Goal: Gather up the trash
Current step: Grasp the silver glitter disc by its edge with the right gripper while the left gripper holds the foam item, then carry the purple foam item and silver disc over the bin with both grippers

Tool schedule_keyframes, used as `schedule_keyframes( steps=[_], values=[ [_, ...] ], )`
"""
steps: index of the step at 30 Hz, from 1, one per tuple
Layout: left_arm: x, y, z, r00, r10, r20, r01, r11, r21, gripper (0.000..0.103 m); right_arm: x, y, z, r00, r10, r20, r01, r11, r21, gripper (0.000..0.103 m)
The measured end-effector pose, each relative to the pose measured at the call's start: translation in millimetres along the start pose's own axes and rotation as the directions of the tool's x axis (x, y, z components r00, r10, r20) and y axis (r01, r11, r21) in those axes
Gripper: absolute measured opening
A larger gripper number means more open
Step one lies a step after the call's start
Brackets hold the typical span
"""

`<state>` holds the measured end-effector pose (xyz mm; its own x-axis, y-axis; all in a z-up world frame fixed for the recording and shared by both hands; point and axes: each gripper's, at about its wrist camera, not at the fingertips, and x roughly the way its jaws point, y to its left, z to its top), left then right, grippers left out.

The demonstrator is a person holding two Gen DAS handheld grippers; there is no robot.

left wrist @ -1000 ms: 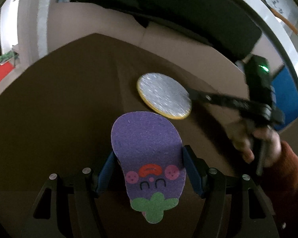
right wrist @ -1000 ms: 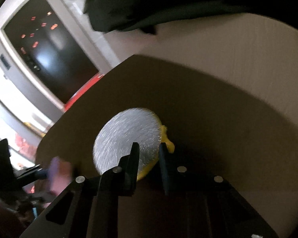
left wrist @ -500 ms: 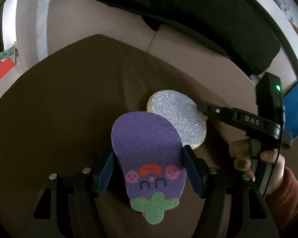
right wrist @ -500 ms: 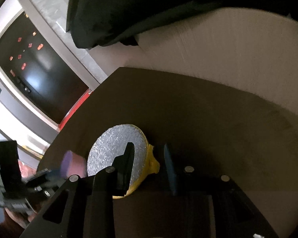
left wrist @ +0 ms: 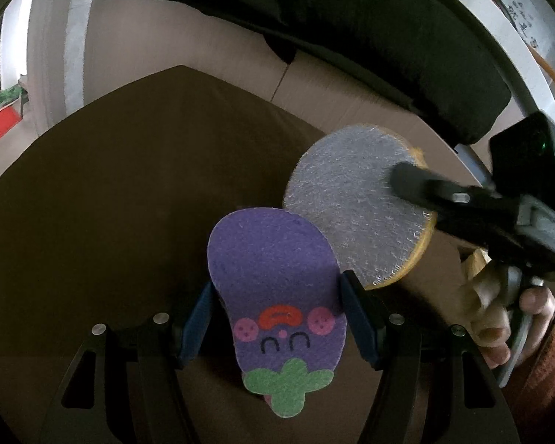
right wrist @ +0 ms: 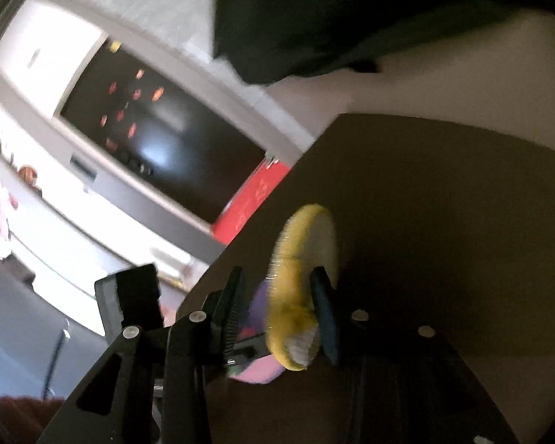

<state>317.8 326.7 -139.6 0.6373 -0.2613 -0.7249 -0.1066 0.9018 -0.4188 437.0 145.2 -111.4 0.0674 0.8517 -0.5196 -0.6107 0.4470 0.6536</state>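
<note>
My left gripper (left wrist: 275,296) is shut on a purple eggplant-shaped sponge (left wrist: 270,273) with a cartoon face and green stem, held above the dark brown table (left wrist: 111,185). My right gripper (right wrist: 277,309) is shut on a round yellow sponge (right wrist: 299,277) with a grey scouring face. It also shows in the left wrist view (left wrist: 355,203), lifted and tilted just right of the purple sponge, with the right gripper's finger (left wrist: 425,185) across it. The purple sponge shows in the right wrist view (right wrist: 257,333), partly hidden.
A black cushion (left wrist: 351,26) lies on a beige sofa (left wrist: 203,44) behind the table. A dark screen (right wrist: 159,140) in a white cabinet and a red mat (right wrist: 251,199) lie beyond the table's left edge.
The right gripper has lifted the round sponge off the table, tilted it on edge and brought it close beside the purple sponge. The left gripper has kept its hold.
</note>
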Motion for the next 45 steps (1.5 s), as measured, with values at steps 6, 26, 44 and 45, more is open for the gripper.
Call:
schedule_keyframes(
  steps=[6,26,44,45],
  values=[
    [-23.7,-5.3,-2.0,0.997,0.059,0.058,-0.058,0.998,-0.003,0.067,2.7,23.0,4.3,0.977,-0.213,0.021,0.214,0.974,-0.078,0.014],
    [-107.0,-232.1,21.0,0.896,0.038,0.443,-0.18,0.942,0.285,0.066,-249.5,86.2,-36.8,0.8,-0.422,0.427,0.519,0.843,-0.139,0.014],
    [-84.2,-430.9,-31.2,0.884,-0.274,0.38,0.043,0.855,0.517,0.067,-434.5,85.7,-127.6,0.509,-0.608,0.61,0.74,0.67,0.051,0.014],
    [-80.6,-438.6,-34.1,0.886,-0.282,0.369,0.054,0.851,0.522,0.067,-441.4,83.7,-131.4,0.497,-0.616,0.611,0.745,0.664,0.064,0.014]
  ],
)
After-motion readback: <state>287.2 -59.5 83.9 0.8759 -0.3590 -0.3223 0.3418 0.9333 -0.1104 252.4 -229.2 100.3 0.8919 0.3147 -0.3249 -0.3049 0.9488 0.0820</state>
